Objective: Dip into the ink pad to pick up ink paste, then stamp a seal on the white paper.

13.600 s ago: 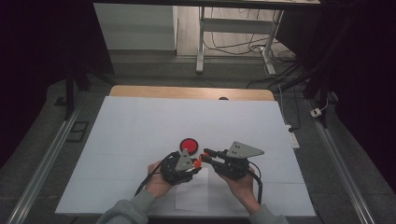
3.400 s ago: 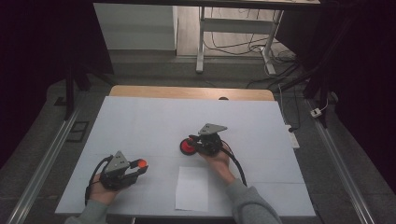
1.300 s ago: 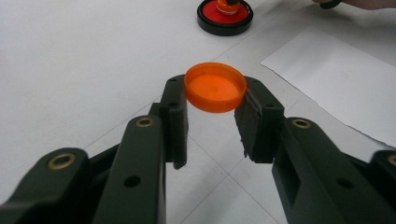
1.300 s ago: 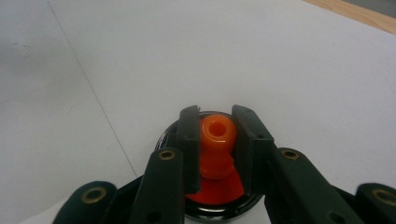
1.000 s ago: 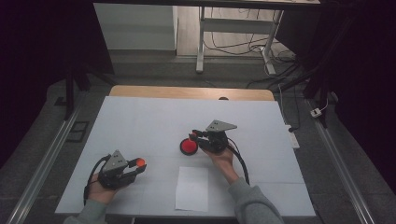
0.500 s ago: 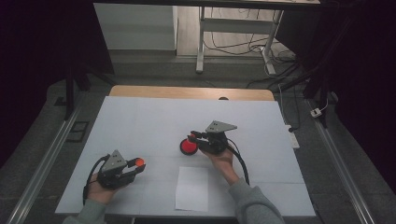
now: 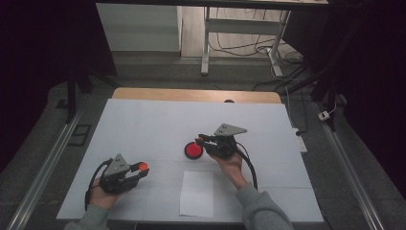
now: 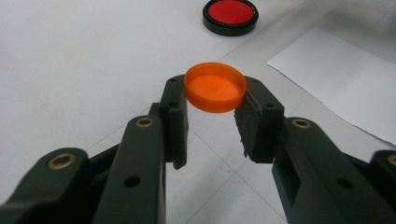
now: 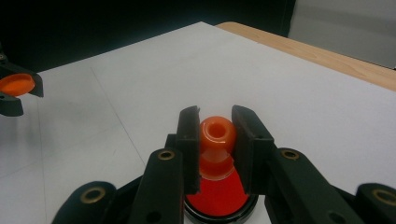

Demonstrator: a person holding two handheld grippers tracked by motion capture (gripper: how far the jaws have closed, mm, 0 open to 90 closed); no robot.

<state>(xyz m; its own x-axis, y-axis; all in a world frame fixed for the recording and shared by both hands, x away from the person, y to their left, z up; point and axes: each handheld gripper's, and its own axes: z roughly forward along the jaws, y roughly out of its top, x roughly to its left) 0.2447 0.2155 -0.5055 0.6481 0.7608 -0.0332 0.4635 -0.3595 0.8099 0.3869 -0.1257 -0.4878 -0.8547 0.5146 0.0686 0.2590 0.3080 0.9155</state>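
My left gripper [image 7: 139, 170] rests near the table's front left, shut on a small orange cap [image 7: 142, 166]. In the left gripper view the cap [image 8: 215, 87] sits hollow side up between the pads, above the white surface. My right gripper [image 7: 202, 141] is at mid-table, shut on a small orange piece with a round opening [image 9: 217, 133]. This piece hangs just over a red disc with a black rim [image 7: 194, 150]. The disc [image 9: 219, 198] lies flat right under the right jaws. The left gripper [image 9: 16, 88] with its cap also appears far off in the right gripper view.
A loose white sheet of paper [image 7: 197, 193] lies near the front edge between the two hands. The white table cover [image 7: 153, 120] ends at a wooden strip [image 7: 191, 94] at the far side. Metal rails [image 7: 43, 167] run along both sides. The right gripper's cable [image 7: 250, 165] trails beside the forearm.
Since the earliest frame the grippers have separated; the left one went to the front left with the orange cap. Over the last second nothing has visibly moved.
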